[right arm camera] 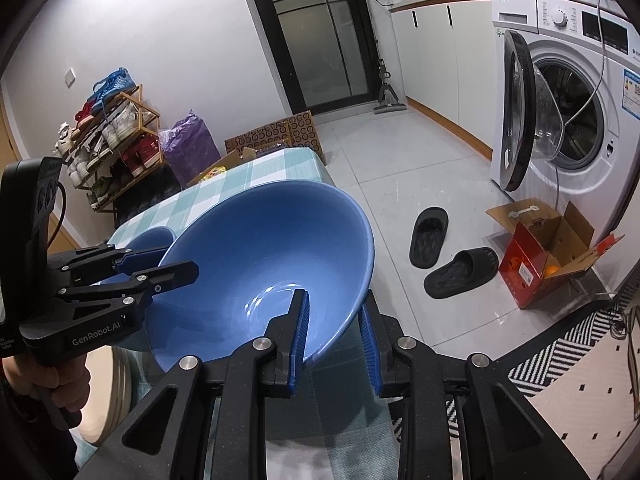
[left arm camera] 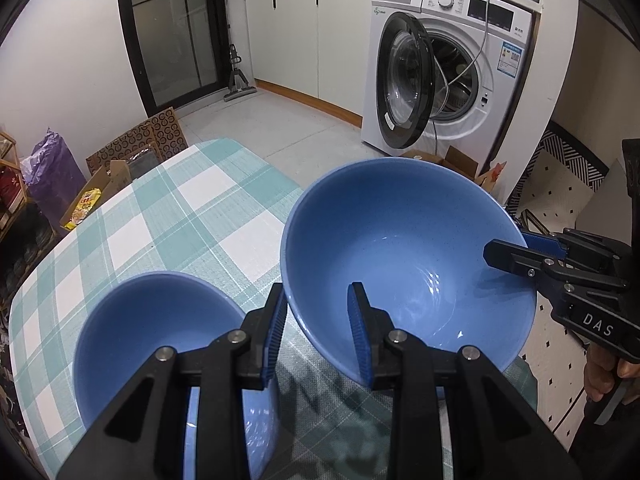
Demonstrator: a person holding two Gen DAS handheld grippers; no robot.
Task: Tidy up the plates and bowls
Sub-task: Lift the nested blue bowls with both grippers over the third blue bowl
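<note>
A large blue bowl [left arm camera: 408, 248] hangs tilted just over the teal checked tablecloth [left arm camera: 180, 208], held from two sides. My left gripper [left arm camera: 316, 292] is shut on its near-left rim, one finger inside and one outside the wall. My right gripper [left arm camera: 508, 248] clamps the right-hand rim in the same way. The right wrist view shows that gripper [right arm camera: 336, 296] pinching the large bowl's [right arm camera: 260, 248] wall, and the left gripper [right arm camera: 168, 260] on the opposite rim. A smaller blue bowl [left arm camera: 160, 340] stands on the cloth to the left, also visible behind the left gripper [right arm camera: 152, 238].
A washing machine [right arm camera: 568, 92] with its door open stands past the table. On the floor lie two black slippers [right arm camera: 428, 236], an open red cardboard box [right arm camera: 532, 264], patterned boards [left arm camera: 140, 144] and a purple bag [left arm camera: 52, 172]. A shoe rack [right arm camera: 112, 136] stands by the wall. Pale round rims [right arm camera: 118, 380] show below the left hand.
</note>
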